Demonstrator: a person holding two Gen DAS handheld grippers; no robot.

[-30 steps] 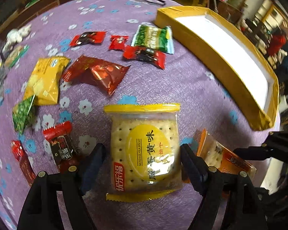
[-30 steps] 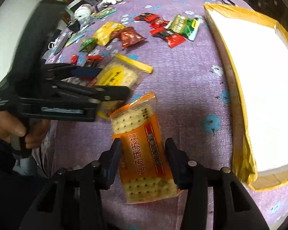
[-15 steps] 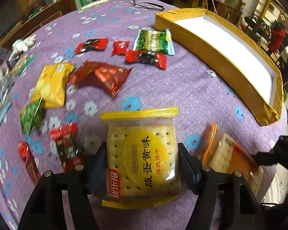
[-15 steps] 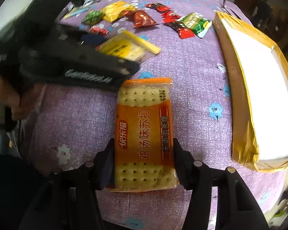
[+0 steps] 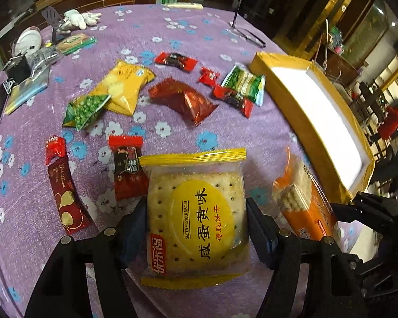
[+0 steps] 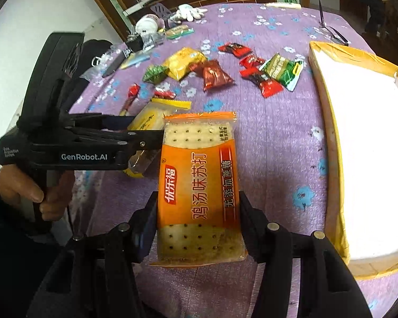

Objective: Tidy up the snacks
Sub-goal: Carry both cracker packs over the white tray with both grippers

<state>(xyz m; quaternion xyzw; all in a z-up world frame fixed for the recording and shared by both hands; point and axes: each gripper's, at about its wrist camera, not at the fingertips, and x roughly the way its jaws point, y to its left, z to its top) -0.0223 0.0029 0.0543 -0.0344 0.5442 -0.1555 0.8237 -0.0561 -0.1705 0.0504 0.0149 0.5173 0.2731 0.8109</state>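
Left gripper [image 5: 197, 228] clamped on yellow cracker pack [image 5: 196, 220], right gripper [image 6: 197, 220] clamped on orange cracker pack [image 6: 199, 193]; both packs gripped by their side edges and raised off the purple tablecloth [image 6: 273, 143], probably for carrying to the box. Beyond: loose snacks [image 5: 183, 100] scattered mid-table. Farther right: yellow box [image 6: 329, 122], white inside, no snacks visible in it.

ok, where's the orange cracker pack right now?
The orange cracker pack is clamped in the right gripper, above the purple tablecloth, just left of the yellow box and right of the yellow biscuit pack in the left gripper.
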